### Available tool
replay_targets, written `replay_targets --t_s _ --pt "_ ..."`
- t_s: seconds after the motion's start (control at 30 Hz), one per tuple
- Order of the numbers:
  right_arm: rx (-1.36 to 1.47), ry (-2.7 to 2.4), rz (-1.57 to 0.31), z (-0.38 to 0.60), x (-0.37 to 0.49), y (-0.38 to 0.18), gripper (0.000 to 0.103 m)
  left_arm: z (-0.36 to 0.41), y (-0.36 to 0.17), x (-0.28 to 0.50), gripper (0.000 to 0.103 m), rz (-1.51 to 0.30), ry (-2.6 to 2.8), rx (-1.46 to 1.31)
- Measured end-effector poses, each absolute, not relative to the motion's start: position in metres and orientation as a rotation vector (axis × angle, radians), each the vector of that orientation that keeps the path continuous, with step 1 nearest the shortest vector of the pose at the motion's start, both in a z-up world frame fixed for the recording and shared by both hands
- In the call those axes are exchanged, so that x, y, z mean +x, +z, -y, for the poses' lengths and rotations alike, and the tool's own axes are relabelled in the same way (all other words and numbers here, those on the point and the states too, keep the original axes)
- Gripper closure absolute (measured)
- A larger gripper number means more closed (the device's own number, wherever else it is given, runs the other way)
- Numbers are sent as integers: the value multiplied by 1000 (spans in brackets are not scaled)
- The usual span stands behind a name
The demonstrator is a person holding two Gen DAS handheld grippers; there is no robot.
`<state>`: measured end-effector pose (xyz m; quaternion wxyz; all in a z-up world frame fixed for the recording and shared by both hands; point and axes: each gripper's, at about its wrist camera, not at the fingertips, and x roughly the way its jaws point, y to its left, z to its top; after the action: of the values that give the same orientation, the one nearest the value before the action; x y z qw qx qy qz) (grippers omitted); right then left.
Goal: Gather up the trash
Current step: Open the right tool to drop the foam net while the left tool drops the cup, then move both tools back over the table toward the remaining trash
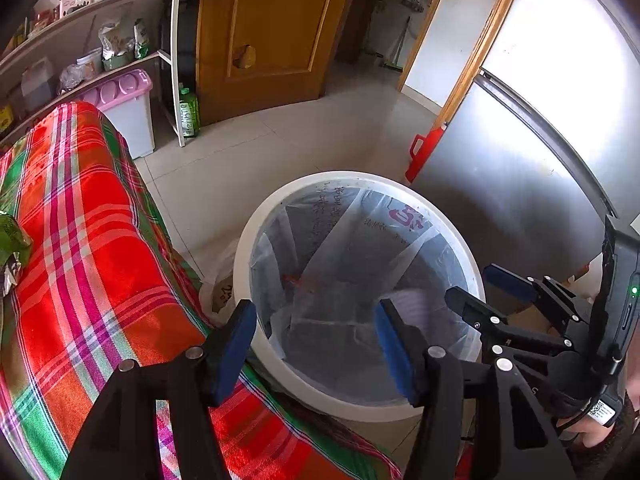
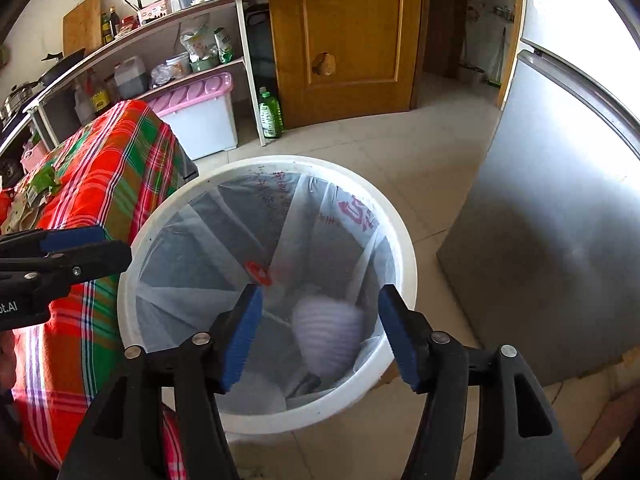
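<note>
Hovering released over the white bin
Both grippers, left gripper and right gripper, hold nothing; wrappers on the left cloth risk being forgotten.

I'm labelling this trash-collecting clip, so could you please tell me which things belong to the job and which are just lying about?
Job:
- white bin with clear liner
- pale ribbed item in it
- wrappers on plaid cloth
- left gripper, right gripper, both open

Lying about:
- green bottle
- pink-lidded box
- fridge
- shelves

wooden door ajar | steel fridge right | pink-lidded storage bin under shelving | green bottle on floor
</note>
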<state>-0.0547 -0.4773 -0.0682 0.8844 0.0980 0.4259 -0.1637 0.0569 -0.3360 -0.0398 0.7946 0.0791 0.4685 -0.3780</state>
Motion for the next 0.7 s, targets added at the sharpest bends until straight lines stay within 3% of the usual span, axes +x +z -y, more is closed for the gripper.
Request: replay_targets --t_s 0.7 --pt "227 -280 -721 430 -65 -5 39 269 21 37 37 -832 -710 120"
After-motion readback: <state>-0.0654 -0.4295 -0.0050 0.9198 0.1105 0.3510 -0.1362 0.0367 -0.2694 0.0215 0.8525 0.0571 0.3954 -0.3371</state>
